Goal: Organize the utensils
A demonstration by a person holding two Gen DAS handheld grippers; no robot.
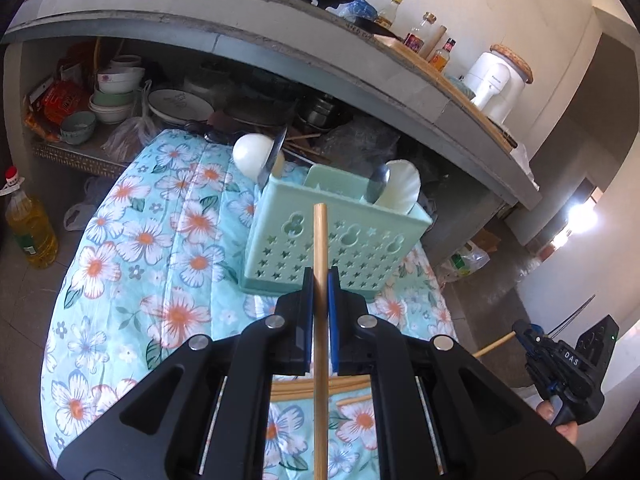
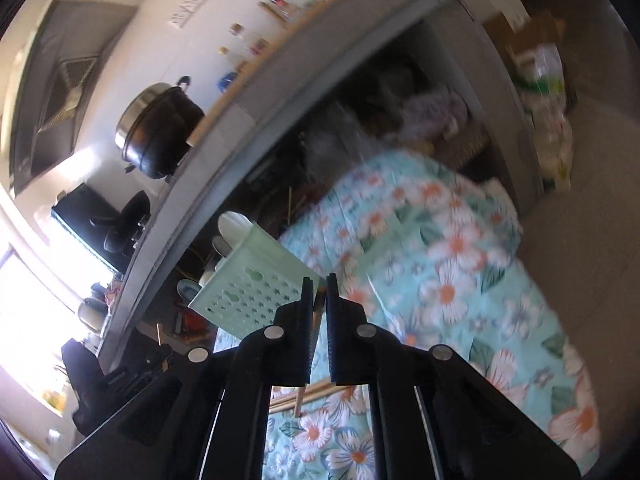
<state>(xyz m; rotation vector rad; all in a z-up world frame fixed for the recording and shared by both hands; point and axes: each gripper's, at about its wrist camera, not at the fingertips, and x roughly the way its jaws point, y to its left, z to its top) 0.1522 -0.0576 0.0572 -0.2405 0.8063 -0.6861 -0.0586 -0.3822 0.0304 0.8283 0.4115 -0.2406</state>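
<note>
My left gripper (image 1: 320, 276) is shut on a wooden chopstick (image 1: 320, 232) that points straight ahead, its tip in front of the pale green perforated utensil holder (image 1: 360, 248). The holder stands on a floral cloth (image 1: 160, 240) and holds a metal spoon (image 1: 378, 186), a white ladle (image 1: 402, 188) and a knife (image 1: 274, 156). At the lower right a hand carries my right gripper (image 1: 520, 330), shut on a thin chopstick (image 1: 492, 346). The blurred, tilted right wrist view shows that gripper (image 2: 319, 280) with the chopstick (image 2: 319, 308) between its pads and the holder (image 2: 248, 292) just beyond. Loose chopsticks (image 1: 296, 386) lie on the cloth.
A grey concrete counter (image 1: 280, 44) overhangs the far side of the cloth, with stacked bowls (image 1: 114, 92) and plates on the shelf beneath. A black pot (image 2: 160, 128), bottles and a white appliance (image 1: 496, 84) stand on the counter. An oil bottle (image 1: 30, 228) stands on the floor at left.
</note>
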